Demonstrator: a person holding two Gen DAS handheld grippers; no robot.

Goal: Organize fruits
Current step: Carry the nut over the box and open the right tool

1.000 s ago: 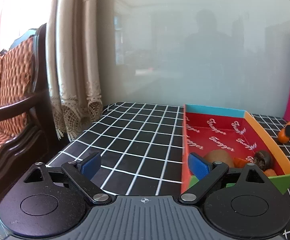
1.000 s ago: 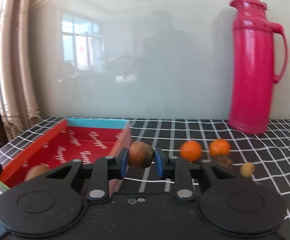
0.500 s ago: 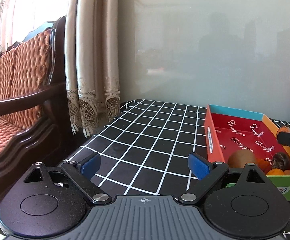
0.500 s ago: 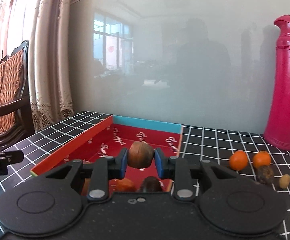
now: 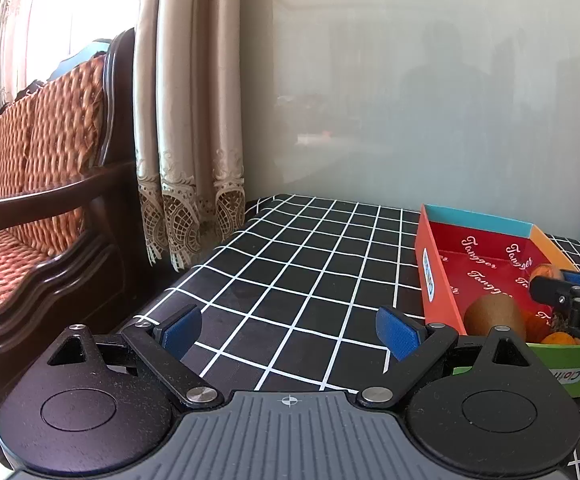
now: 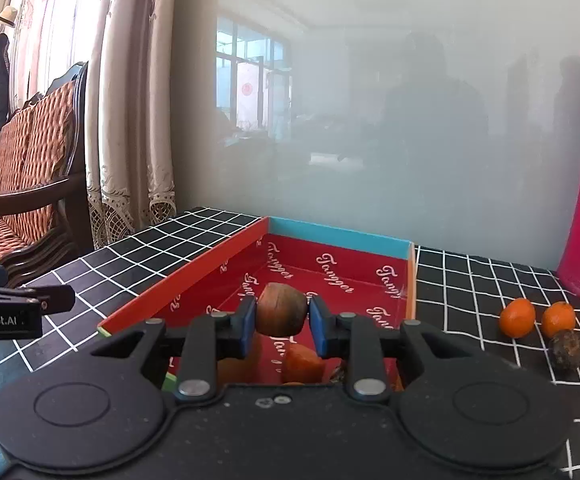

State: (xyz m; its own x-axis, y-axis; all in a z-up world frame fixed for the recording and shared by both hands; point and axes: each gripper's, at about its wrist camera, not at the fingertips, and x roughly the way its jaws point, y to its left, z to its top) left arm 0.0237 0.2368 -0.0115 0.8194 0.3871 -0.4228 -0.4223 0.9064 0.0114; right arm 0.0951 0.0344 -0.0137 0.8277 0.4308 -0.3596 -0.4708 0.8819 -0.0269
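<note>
One brown fruit (image 6: 282, 309) is pinched between the pads of the right gripper (image 6: 282, 326), above the near part of the red box (image 6: 404, 249). To do it well, lower the fruit close to the floor, beside the fruits already inside, and then let go softly. Left gripper (image 5: 289, 331) is level, spread wide, over the table (image 5: 290, 264) left of the box.

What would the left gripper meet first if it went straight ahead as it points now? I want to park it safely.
Probably only the checkered tablecloth, then the glass wall panel behind it. The left gripper is open and the red box sits to its right, though depth is unclear.
</note>
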